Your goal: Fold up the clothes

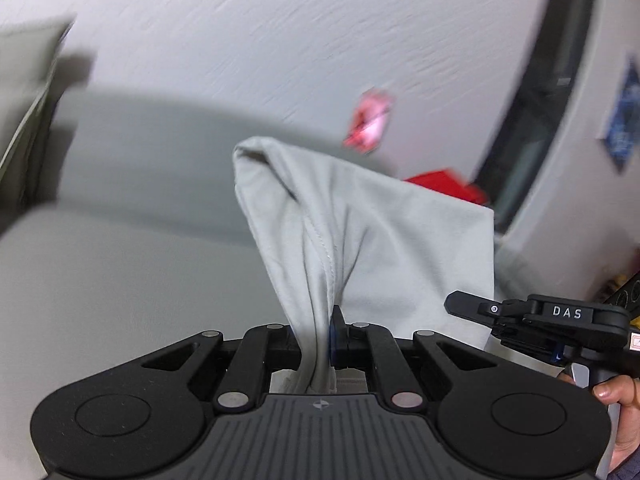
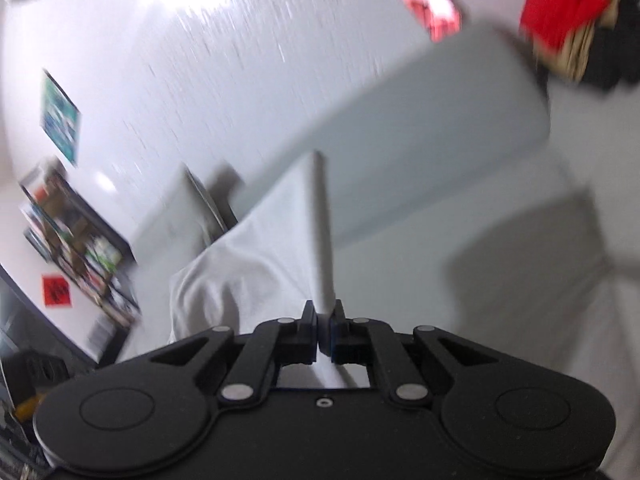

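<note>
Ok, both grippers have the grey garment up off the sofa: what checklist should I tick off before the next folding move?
1. Left gripper shut on the grey garment: ok, cloth bunched between the pads.
2. Right gripper shut on the garment's edge: ok, a taut fold runs out of the closed jaws.
3. Garment spread flat between the two grips: not ok, it hangs twisted and gathered in the left wrist view.
4. Lower hem free of the sofa: cannot tell, hem out of view.
5. Grippers apart from each other: ok, the right one sits off to the side in the left view.
6. Frames sharp enough to judge: not ok, background is motion-blurred.
</note>
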